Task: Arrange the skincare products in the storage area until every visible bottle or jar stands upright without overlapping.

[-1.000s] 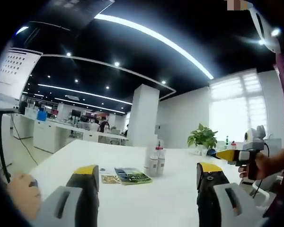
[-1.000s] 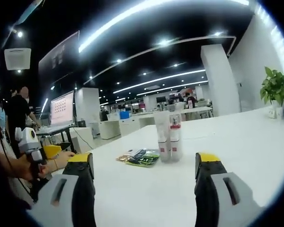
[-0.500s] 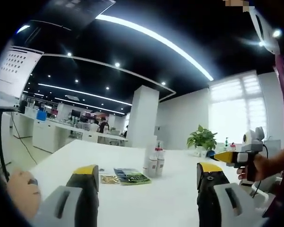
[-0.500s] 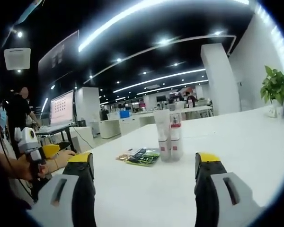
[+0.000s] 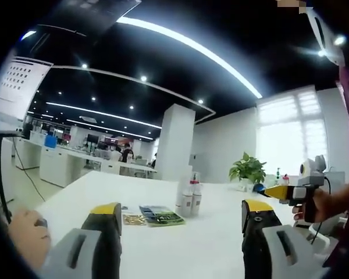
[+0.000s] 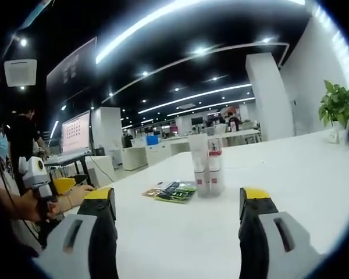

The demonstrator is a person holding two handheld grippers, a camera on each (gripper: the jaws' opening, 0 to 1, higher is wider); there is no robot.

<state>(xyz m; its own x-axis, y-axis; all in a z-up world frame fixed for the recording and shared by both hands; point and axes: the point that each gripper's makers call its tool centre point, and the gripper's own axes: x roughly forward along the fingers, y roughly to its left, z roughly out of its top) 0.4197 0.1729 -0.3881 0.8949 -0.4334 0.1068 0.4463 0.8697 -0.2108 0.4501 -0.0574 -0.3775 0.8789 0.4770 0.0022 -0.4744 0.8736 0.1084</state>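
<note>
Two white tubes (image 5: 189, 197) with red bands stand upright, side by side, on the white table (image 5: 163, 244); the right gripper view shows the same tubes (image 6: 205, 167). Flat sachets (image 5: 157, 215) lie beside them, and those sachets (image 6: 171, 192) appear left of the tubes in the right gripper view. My left gripper (image 5: 180, 215) is open and holds nothing, well short of the tubes. My right gripper (image 6: 177, 200) is also open and holds nothing. The right gripper (image 5: 291, 192) enters the left gripper view from the right, held in a hand. The left gripper (image 6: 43, 183) appears at the left of the right gripper view.
A potted green plant (image 5: 249, 170) stands at the table's far side, and that plant (image 6: 339, 107) is at the right of the right gripper view. Desks, a white pillar (image 5: 175, 142) and a monitor (image 6: 75, 133) lie beyond. People stand in the background.
The right gripper, seen in the left gripper view, dipped slightly and came back. The tubes and sachets have not moved.
</note>
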